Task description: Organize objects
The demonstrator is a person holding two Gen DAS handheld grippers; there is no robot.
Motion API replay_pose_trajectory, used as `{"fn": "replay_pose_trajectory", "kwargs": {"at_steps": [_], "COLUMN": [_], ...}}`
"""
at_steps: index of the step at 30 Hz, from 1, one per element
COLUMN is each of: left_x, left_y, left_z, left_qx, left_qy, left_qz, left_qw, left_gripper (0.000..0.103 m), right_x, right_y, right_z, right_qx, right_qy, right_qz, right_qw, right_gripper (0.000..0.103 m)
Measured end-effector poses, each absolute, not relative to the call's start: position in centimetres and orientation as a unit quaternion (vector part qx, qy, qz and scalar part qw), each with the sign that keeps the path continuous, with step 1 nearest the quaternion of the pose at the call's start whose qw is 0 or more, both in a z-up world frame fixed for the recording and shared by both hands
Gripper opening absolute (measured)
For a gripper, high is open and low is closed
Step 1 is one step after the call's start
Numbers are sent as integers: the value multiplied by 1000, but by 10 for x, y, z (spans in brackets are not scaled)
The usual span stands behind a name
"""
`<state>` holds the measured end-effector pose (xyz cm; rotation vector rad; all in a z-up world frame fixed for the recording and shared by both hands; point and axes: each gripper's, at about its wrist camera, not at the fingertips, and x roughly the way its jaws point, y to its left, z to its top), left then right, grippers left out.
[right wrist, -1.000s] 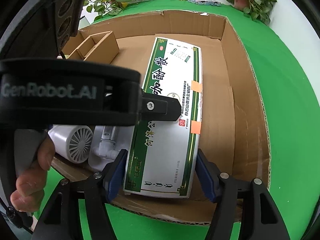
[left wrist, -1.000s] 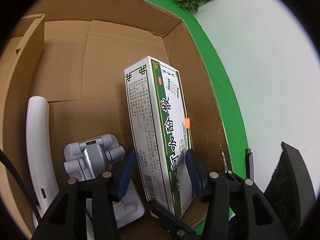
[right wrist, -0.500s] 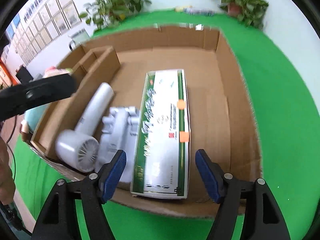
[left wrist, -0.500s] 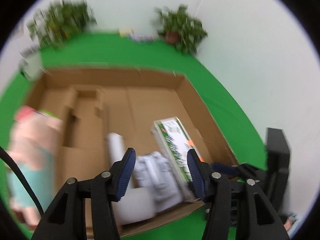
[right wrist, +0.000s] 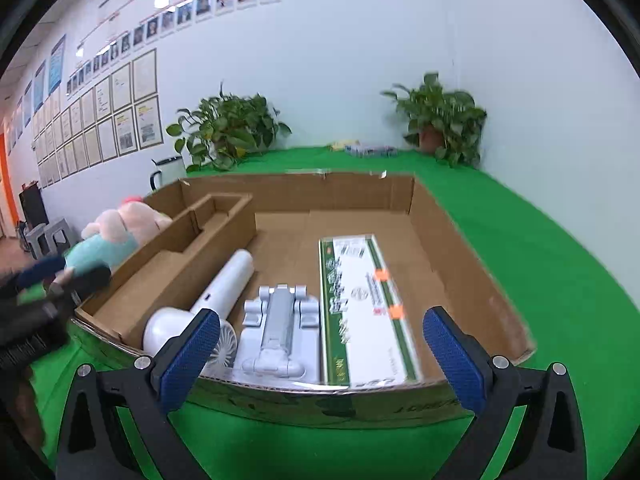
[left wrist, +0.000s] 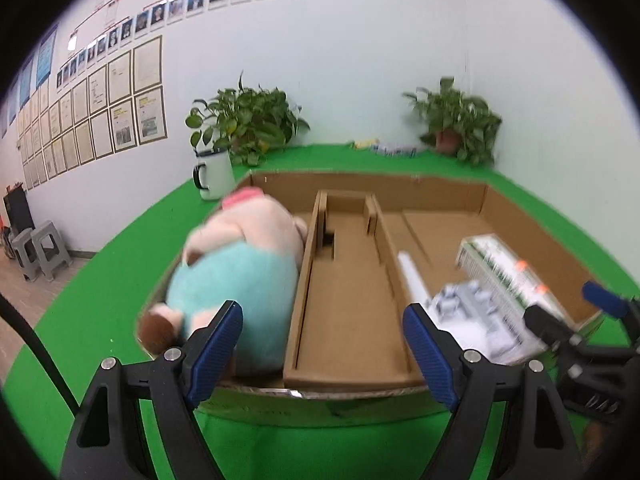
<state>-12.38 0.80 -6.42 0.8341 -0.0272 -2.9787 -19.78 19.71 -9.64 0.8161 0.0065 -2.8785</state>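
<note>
Two grippers we are holding wide apart and gripping nothing, left gripper (left wrist: 322, 344) and right gripper (right wrist: 322, 354) hovering at six o'clock of the cardboard box (right wrist: 472, 248), green-and-white carton (right wrist: 366, 308) lying flat inside beside the grey stand (right wrist: 278, 326) and white hand fan (right wrist: 216, 300), plush toy (left wrist: 240, 276) sitting in the box's nine o'clock compartment.

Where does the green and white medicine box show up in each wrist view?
Left wrist: medicine box is at the right edge, blurred, in the cardboard tray's right section, beside the grey stand.
Right wrist: medicine box lies flat at lower centre, right of the grey stand.
Shared landmark: the orange stickers on the box, and the handheld fan left of the stand.
</note>
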Motion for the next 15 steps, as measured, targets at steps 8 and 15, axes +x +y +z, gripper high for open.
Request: {"fn": "replay_pose_trajectory", "kwargs": {"at_steps": [8,15], "left_x": [-122,-125], "left_y": [17,17], "left_z": [-80,-87], "left_qx": [273,277], "left_qy": [-17,-13], "left_qz": [-961,-960], "left_qw": [28,27], "left_gripper": [84,89], "right_x": [-230,-228], "right_y": [185,185], "right_z": [-130,-128], "right_qx": [278,278], "right_qy": [33,34], "right_qz": [-959,-959], "right_qw": [46,46], "right_gripper": [103,103]}}
